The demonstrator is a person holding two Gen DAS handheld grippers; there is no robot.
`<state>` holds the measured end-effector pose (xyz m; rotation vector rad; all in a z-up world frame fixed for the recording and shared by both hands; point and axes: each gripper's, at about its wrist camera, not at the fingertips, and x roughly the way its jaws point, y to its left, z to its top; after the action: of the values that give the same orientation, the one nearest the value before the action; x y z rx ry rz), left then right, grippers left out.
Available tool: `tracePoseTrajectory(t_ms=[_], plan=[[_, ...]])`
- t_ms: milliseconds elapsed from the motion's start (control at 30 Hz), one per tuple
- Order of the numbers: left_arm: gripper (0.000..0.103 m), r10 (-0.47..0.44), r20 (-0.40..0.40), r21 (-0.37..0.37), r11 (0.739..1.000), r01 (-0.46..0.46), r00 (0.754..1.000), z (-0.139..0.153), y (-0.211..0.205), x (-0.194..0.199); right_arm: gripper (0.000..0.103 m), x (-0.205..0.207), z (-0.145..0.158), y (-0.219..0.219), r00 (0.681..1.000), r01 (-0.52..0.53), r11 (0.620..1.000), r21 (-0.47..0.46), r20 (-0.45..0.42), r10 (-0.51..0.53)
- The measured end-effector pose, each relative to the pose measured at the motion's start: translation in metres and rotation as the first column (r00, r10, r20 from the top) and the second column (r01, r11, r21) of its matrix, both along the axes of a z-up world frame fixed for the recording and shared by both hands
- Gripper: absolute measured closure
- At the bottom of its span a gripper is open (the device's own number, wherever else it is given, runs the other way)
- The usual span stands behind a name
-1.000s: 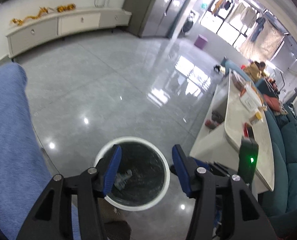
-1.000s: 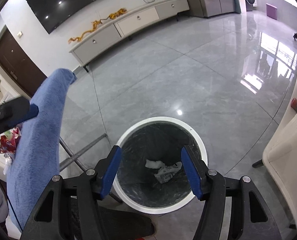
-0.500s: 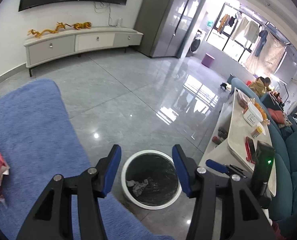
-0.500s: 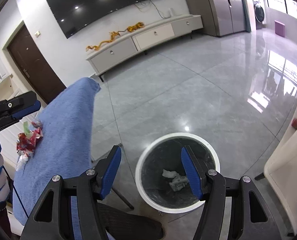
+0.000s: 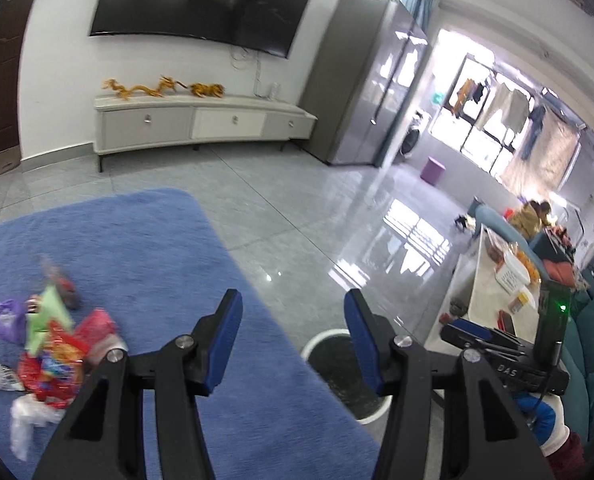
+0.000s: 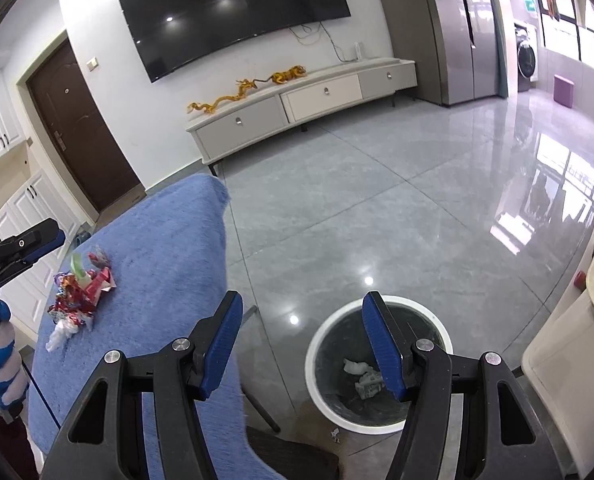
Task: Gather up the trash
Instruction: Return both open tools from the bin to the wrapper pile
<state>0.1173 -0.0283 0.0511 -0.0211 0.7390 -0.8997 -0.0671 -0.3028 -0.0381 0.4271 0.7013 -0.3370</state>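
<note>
Left gripper: black frame, blue pads, jaws standing moderately apart, nothing between them. Beneath and ahead of it lies a blue plush cloth-covered surface. Off to its left on that cloth sits a heap of crumpled red, green and purple foil wrappers with a scrap of white plastic film at the near end; motion blur smears the heap, so single pieces cannot be counted. A dark-printed wrapper at the frame's left edge is cut off.

Behind the left gripper's right finger, down on the floor, is a round white-rimmed waste bin with a dark liner; the finger and the cloth edge hide most of it, contents not visible in this view. To the far right, part of the other hand-held unit shows with a green light; the gloved hand below it is cropped by the lens edge.

Right gripper: same build, jaws likewise apart and empty. The bin lies just beyond and below its right finger, which covers part of the rim. Inside, pale crumpled paper scraps; exact kind not discernible. A small scrap lies on the grey tile beside the bin's near side. The wrapper heap is well to the left of this gripper, on the cloth.
</note>
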Motion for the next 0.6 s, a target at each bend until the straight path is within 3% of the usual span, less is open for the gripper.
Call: tracePoseTrajectory(t_ms=[300, 500, 600], plan=[[0.052, 0.14, -0.013, -0.021, 0.99, -0.14, 0.99, -0.009, 0.098, 0.032, 0.042, 0.018, 0.018, 0.045, 0.998, -0.057, 0.998, -0.026, 0.007, 0.058], [0.052, 0.269, -0.004, 0.002, 0.963, -0.269, 0.963, -0.016, 0.173, 0.042, 0.042, 0.044, 0.028, 0.084, 0.99, -0.137, 0.99, -0.033, 0.018, 0.138], [0.052, 0.345, -0.006, 0.017, 0.939, -0.345, 0.939, -0.023, 0.21, 0.047, 0.042, 0.064, 0.032, 0.11, 0.978, -0.207, 0.977, -0.047, 0.017, 0.208]])
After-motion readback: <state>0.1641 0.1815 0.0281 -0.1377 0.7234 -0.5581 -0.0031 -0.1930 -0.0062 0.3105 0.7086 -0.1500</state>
